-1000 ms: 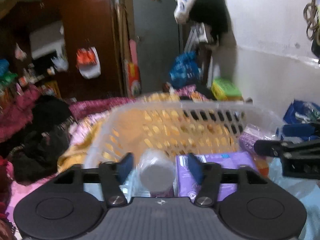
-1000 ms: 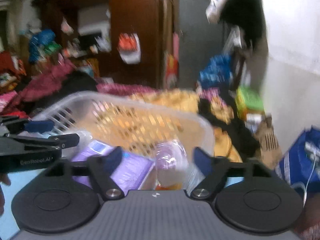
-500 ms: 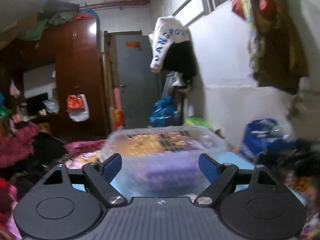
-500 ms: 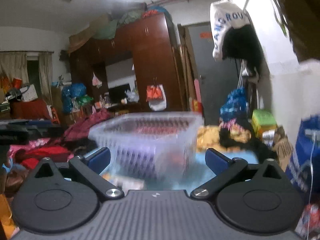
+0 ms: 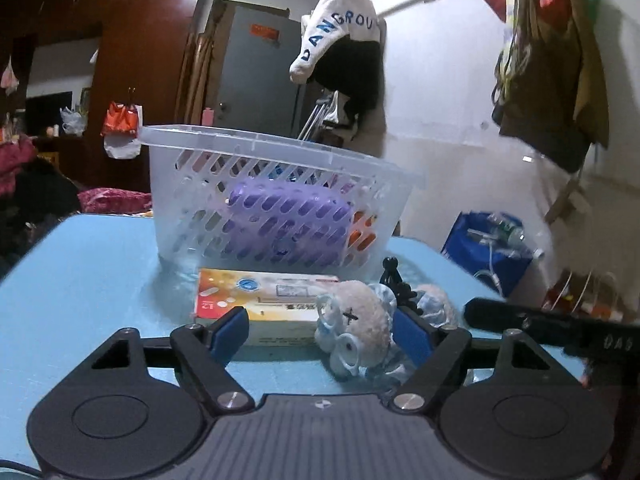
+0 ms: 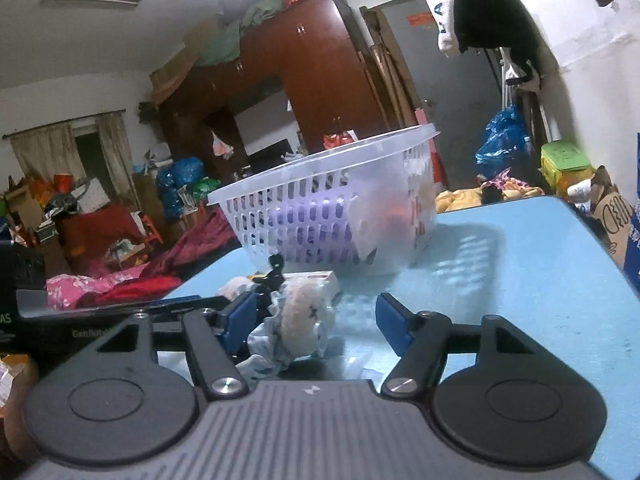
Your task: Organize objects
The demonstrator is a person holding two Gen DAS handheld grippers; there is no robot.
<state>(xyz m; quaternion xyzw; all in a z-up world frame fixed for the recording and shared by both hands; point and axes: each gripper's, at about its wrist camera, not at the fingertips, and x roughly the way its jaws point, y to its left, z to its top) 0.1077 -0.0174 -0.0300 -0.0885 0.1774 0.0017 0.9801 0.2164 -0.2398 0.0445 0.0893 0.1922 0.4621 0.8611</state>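
A clear slotted basket [image 5: 276,168] [image 6: 320,208] stands on the blue table [image 5: 88,276] [image 6: 520,272], holding a purple pack [image 5: 288,220] and something orange. In front of it lie an orange-and-white medicine box [image 5: 260,300] [image 6: 316,280], a fluffy white-and-blue plush [image 5: 356,320] [image 6: 296,316] and a small black clip [image 5: 394,276] [image 6: 274,270]. My left gripper [image 5: 322,330] is open low over the table, the box and plush between its fingers. My right gripper [image 6: 316,318] is open too, with the plush against its left finger.
The white wall [image 5: 460,80] with hanging clothes and bags is to the right. A blue bag [image 5: 488,248] sits past the table's right edge. Cluttered bedding and a wooden wardrobe [image 6: 312,80] fill the room beyond the table's far side.
Both grippers dropped from above the basket to table level in front of it. The box, plush and clip came into view.
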